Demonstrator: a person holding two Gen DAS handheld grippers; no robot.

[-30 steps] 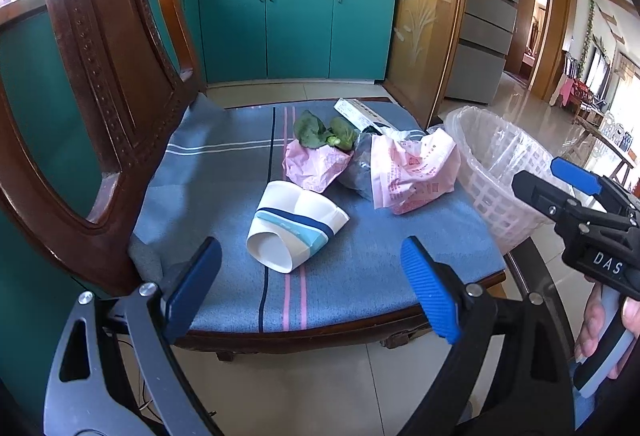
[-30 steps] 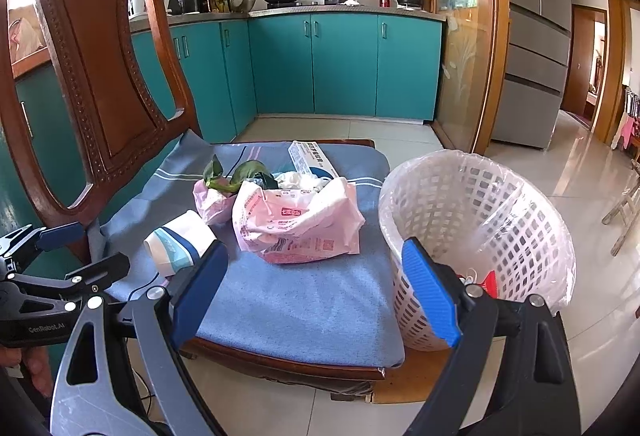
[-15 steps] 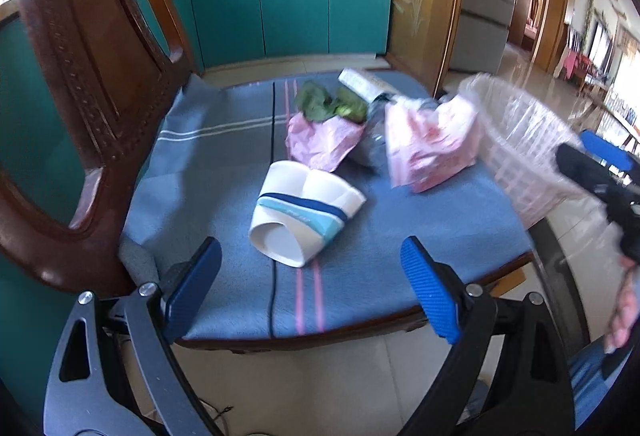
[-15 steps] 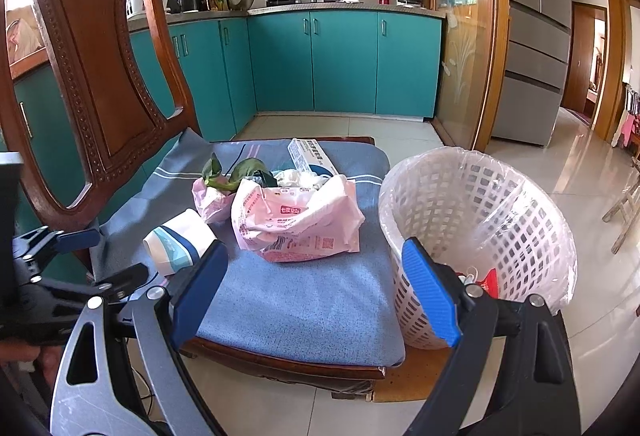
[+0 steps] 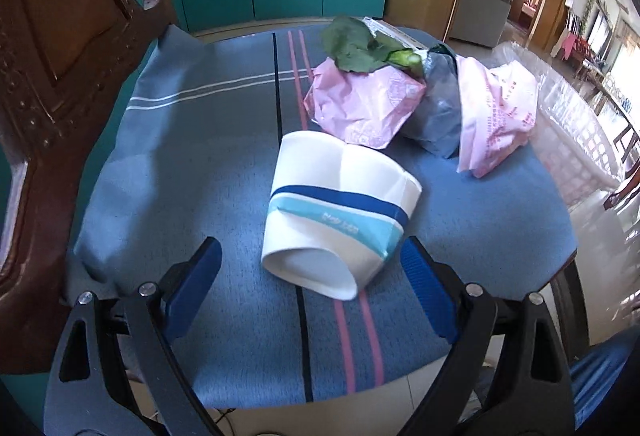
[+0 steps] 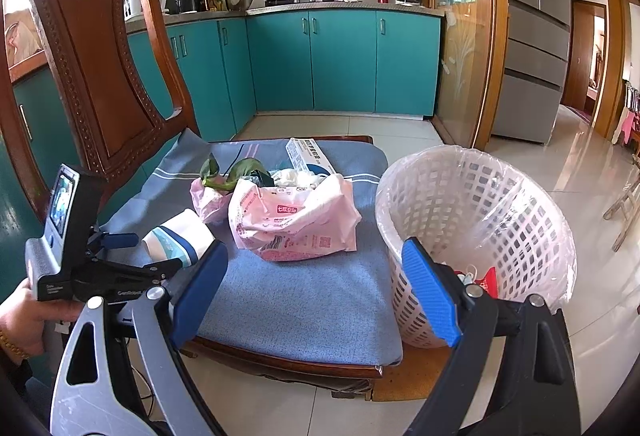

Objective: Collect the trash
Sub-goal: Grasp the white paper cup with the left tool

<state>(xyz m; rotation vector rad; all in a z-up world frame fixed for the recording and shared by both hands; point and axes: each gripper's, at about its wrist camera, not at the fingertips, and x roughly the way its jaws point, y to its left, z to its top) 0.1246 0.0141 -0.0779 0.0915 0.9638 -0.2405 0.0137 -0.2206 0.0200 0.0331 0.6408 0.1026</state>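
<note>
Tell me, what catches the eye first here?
A crushed paper cup lies on its side on the chair's blue cushion, right between the open jaws of the left gripper. Behind it sit crumpled pink bags and green leaves, and a white basket stands beside the chair.

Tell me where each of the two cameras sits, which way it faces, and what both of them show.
Left wrist view: rides the left claw, low over the chair cushion, facing the crushed paper cup lying between its open blue fingers.
Right wrist view: rides the right claw, off the chair's front edge, facing the kitchen cabinets; its open fingers, the left claw and the person's left hand show.
Shared: paper cup, pink bags, leafy scrap, white basket.
</note>
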